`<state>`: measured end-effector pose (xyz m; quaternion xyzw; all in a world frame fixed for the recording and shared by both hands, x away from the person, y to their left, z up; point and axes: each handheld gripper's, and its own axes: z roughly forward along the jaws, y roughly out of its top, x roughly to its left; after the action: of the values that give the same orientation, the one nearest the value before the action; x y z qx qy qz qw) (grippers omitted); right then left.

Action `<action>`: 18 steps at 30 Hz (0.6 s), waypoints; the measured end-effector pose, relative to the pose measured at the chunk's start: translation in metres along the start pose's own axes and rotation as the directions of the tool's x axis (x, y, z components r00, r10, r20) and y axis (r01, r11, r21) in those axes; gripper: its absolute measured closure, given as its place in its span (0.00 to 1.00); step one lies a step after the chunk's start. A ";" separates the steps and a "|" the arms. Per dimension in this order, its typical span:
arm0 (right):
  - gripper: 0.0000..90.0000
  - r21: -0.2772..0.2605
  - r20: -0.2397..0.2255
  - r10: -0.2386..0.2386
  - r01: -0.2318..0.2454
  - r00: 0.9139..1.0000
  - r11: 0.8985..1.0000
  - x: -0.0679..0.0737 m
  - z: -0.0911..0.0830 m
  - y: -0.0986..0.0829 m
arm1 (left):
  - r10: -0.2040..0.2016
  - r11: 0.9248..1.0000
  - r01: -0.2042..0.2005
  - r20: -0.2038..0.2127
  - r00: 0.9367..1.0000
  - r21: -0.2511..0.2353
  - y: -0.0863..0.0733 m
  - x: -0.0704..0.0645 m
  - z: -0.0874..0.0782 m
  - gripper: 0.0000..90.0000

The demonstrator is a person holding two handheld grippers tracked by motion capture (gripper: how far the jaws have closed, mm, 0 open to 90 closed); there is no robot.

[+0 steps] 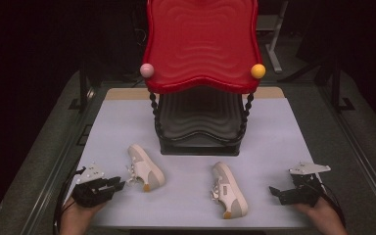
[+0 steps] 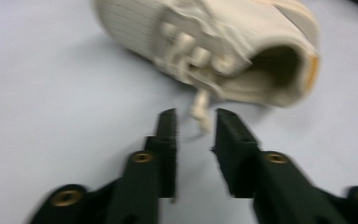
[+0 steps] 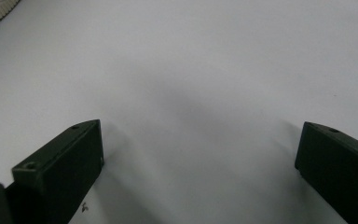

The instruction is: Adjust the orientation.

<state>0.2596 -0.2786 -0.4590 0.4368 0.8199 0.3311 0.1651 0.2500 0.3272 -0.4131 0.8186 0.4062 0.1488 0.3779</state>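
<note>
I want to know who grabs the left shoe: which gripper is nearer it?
Left. The left gripper sits just beside the left shoe, jaws slightly apart near its laces. The right gripper is across the table, beyond the right shoe.

Both grippers have black fingers (image 2: 235, 140) with brass screws, grey three-cornered plates and black cables.

Two shoes before a rack
Left shoe (image 1: 146, 168) and right shoe (image 1: 230, 190) lie on the table (image 1: 279, 132), before the rack (image 1: 200, 125).
</note>
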 end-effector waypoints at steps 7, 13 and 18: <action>0.00 0.000 0.000 -0.002 0.002 1.000 1.000 0.000 0.000 0.000 | -0.021 1.000 0.020 -0.054 0.998 -0.019 0.025 0.027 0.000 1.00; 0.00 -0.001 0.000 -0.001 0.001 1.000 1.000 0.000 0.000 0.000 | -0.010 0.999 0.006 -0.087 0.996 -0.043 0.044 0.045 0.007 1.00; 0.00 0.001 0.000 -0.002 0.002 1.000 1.000 0.000 0.000 0.000 | 0.002 0.998 -0.010 -0.115 0.993 -0.069 0.063 0.060 0.026 1.00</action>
<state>0.2597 -0.2787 -0.4590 0.4361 0.8205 0.3305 0.1653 0.3368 0.3366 -0.3872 0.7963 0.4193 0.2107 0.3816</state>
